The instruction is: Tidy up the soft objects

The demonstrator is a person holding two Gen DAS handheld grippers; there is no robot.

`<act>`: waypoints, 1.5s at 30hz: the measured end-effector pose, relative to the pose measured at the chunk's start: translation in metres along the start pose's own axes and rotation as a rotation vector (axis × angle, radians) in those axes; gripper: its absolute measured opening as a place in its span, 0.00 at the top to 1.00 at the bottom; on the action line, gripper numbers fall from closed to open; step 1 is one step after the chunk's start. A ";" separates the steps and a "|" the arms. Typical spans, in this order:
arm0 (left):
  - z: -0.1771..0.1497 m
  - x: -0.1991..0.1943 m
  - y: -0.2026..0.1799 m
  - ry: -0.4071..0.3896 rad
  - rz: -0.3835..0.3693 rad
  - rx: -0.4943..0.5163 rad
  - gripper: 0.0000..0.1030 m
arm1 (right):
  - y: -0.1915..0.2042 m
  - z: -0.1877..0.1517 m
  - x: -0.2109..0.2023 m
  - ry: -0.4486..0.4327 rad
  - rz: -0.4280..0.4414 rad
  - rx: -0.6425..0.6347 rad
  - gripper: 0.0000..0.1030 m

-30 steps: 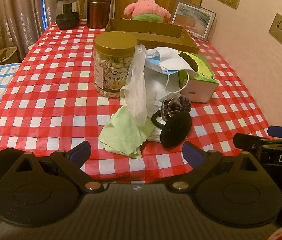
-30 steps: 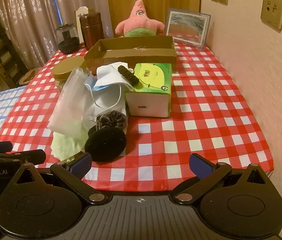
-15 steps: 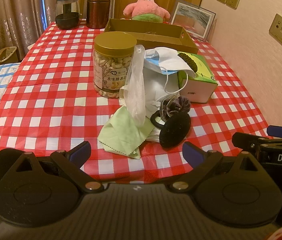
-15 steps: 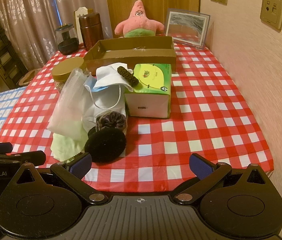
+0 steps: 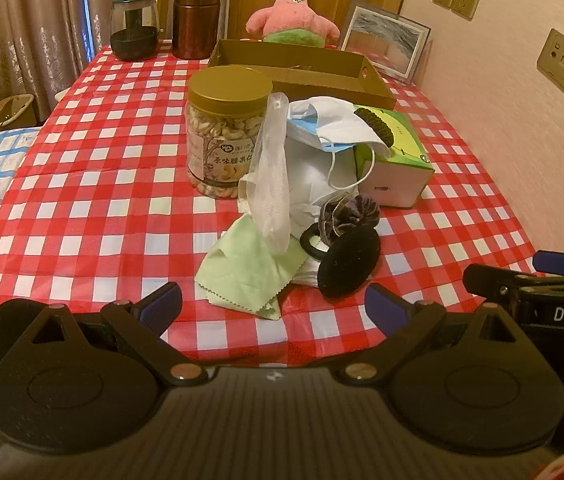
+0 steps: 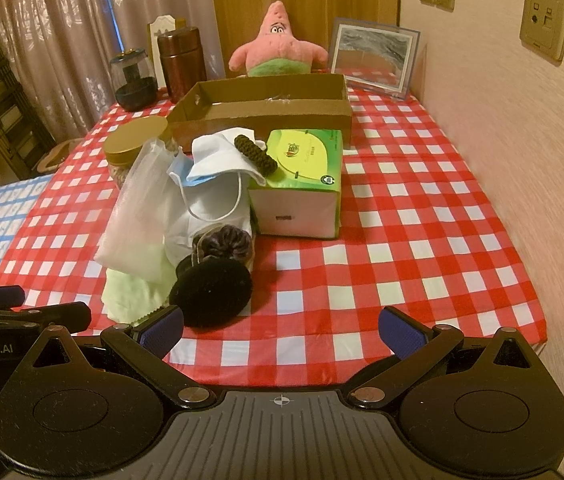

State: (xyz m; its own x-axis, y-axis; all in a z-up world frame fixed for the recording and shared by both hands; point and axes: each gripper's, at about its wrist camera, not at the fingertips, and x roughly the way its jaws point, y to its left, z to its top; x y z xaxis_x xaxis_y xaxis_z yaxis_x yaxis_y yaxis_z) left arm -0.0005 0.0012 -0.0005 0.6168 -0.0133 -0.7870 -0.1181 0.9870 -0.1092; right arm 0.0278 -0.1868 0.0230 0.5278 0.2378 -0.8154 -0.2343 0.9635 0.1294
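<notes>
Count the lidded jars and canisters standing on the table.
3: a nut jar beside the soft pile, a dark glass jar and a brown canister at the far edge. None seem hidden.

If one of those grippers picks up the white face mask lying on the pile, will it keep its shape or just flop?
The face mask will probably flop: it already sags over the pile, its edge draped on the tissue box. It looks thin, so likely very light. Its ear loop hangs loose and might snag the braided band resting on it.
</notes>
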 end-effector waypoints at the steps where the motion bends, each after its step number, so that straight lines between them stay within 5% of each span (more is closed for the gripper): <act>1: 0.000 0.000 0.000 0.000 0.001 0.001 0.06 | 0.000 0.000 0.000 0.000 0.000 0.000 0.00; 45: 0.005 0.000 -0.007 0.007 -0.006 -0.007 0.07 | -0.004 -0.001 0.003 0.000 -0.001 0.012 0.00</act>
State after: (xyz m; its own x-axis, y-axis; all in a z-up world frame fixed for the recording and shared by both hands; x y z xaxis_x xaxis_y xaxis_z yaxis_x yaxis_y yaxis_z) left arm 0.0042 -0.0045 0.0030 0.6122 -0.0206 -0.7904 -0.1195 0.9858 -0.1182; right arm 0.0297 -0.1902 0.0191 0.5282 0.2373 -0.8153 -0.2246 0.9650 0.1354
